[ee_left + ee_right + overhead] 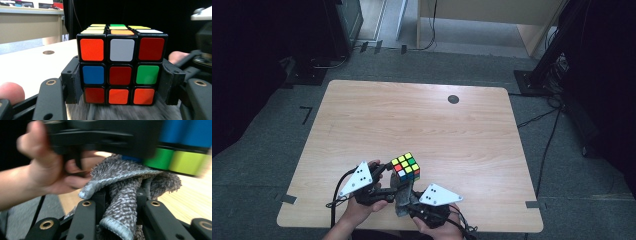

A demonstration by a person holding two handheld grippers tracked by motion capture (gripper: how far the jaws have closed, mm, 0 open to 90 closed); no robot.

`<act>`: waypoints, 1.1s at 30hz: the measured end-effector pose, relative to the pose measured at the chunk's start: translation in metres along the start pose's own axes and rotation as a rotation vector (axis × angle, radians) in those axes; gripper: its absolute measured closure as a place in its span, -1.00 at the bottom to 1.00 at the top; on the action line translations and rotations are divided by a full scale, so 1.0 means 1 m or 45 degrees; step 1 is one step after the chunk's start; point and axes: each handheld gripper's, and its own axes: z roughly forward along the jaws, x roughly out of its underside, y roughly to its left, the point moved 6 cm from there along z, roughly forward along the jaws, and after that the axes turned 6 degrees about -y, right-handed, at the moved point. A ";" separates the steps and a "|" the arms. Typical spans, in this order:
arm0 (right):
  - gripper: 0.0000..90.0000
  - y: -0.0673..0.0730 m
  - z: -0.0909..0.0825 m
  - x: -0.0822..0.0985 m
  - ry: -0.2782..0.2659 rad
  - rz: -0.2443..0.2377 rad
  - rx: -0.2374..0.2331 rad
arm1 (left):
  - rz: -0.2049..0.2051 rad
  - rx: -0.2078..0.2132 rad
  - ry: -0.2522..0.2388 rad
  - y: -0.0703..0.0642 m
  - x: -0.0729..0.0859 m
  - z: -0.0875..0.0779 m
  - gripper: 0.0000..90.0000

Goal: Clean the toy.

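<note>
The left gripper (384,172) has its jaws clamped on the cube (121,65), held above the bench's (422,120) near edge. Directly under the cube, the right gripper (119,202) pinches a grey cloth (125,202), seemingly brushing its underside, though blur obscures contact.

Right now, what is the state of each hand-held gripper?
Left hand-held gripper: closed on the puzzle cube.
Right hand-held gripper: closed on the grey cloth.
</note>
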 end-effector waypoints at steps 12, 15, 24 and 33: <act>0.61 -0.013 -0.005 0.000 -0.048 0.086 0.113 | -0.012 0.006 0.000 -0.001 0.000 0.000 -0.25; 0.61 -0.001 0.001 0.003 -0.024 0.012 0.053 | 0.007 -0.006 0.001 0.001 -0.001 -0.002 -0.25; 0.61 -0.058 -0.039 -0.014 -0.160 0.179 0.308 | 0.042 0.020 0.073 0.005 0.008 -0.001 -0.25; 0.61 -0.056 -0.048 -0.022 -0.226 0.110 0.201 | 0.044 0.133 0.077 -0.008 0.010 0.002 -0.25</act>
